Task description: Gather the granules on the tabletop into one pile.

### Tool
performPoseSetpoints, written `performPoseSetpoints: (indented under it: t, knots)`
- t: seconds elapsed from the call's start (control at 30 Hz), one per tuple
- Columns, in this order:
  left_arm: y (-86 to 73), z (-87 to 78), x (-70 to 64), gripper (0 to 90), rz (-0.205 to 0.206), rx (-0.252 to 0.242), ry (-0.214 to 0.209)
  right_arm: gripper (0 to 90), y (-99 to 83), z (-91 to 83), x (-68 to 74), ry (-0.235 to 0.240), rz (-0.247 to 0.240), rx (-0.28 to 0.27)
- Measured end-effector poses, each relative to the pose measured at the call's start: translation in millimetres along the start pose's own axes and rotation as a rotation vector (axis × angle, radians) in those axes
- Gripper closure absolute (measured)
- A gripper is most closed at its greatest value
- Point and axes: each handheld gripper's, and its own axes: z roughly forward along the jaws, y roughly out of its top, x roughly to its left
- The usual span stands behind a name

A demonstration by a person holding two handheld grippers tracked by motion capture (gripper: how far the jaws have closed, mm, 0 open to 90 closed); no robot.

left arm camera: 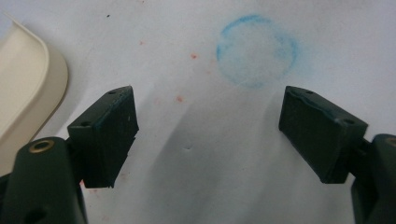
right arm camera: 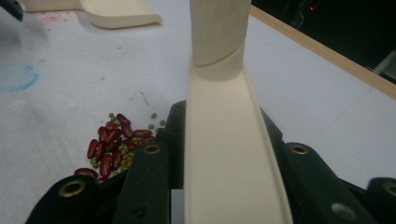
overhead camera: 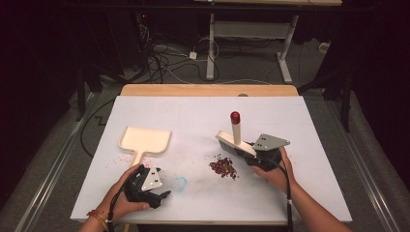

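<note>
The brush [overhead camera: 235,144] sits right of the worktop's middle, its cream head lying long from upper left to lower right in the high view, bristles down, just beside the beans [overhead camera: 223,167]. Its round handle rises steeply from the head, ending in a glossy red knob. The head is smooth plastic, a long narrow channel in the right gripper view. The right tool [overhead camera: 262,157] is clamped on the head's near end, jaws closed against its two sides. The beans are a small heap of dark red kidney shapes mixed with tiny green ones on the white worktop [overhead camera: 203,111]. A cream dustpan [overhead camera: 144,140] lies to the left, handle toward the person. The left tool [overhead camera: 157,195] hangs wide open and empty near a blue ring mark [left arm camera: 257,51].
</note>
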Motion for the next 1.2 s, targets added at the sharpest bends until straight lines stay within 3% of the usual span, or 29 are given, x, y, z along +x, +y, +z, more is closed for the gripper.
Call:
performPoseSetpoints:
  t: [0.1,0.33,0.5,0.67,0.87,0.9,1.07,1.13,1.2]
  knots:
    - [0.0,-0.1,-0.4,18.9,0.003,0.001,0.002,67.0,-0.5,5.2,7.7,0.036,-0.057,-0.008]
    - [0.0,-1.9,-1.2,18.9,0.005,0.001,0.006,66.8,-5.5,1.0,22.1,0.129,-0.129,-0.039]
    - [-0.2,-1.8,-1.7,18.9,0.006,0.000,0.003,66.8,-12.9,-11.3,26.8,0.136,-0.164,-0.054]
    - [0.1,-2.1,-2.4,18.9,0.009,0.002,0.007,66.9,-15.6,-20.5,26.8,0.080,-0.098,-0.074]
    - [-0.1,-2.4,-2.3,18.9,0.006,0.003,0.006,66.8,-10.0,-26.6,39.1,-0.088,0.007,-0.050]
    - [-0.2,-2.4,-2.4,18.9,0.006,0.003,0.006,66.8,-9.4,-27.1,40.3,-0.111,0.043,-0.046]
    - [-0.2,-2.5,-3.0,18.9,0.010,0.004,0.002,66.7,-12.1,-22.5,38.7,-0.179,0.114,-0.014]
    - [-0.3,-2.7,-3.2,18.9,0.010,0.003,0.001,66.7,-15.2,-20.0,38.5,-0.188,0.172,-0.001]
    - [-0.5,-3.0,-3.2,18.9,0.008,0.000,-0.001,66.9,-15.7,-19.6,40.1,-0.196,0.197,0.019]
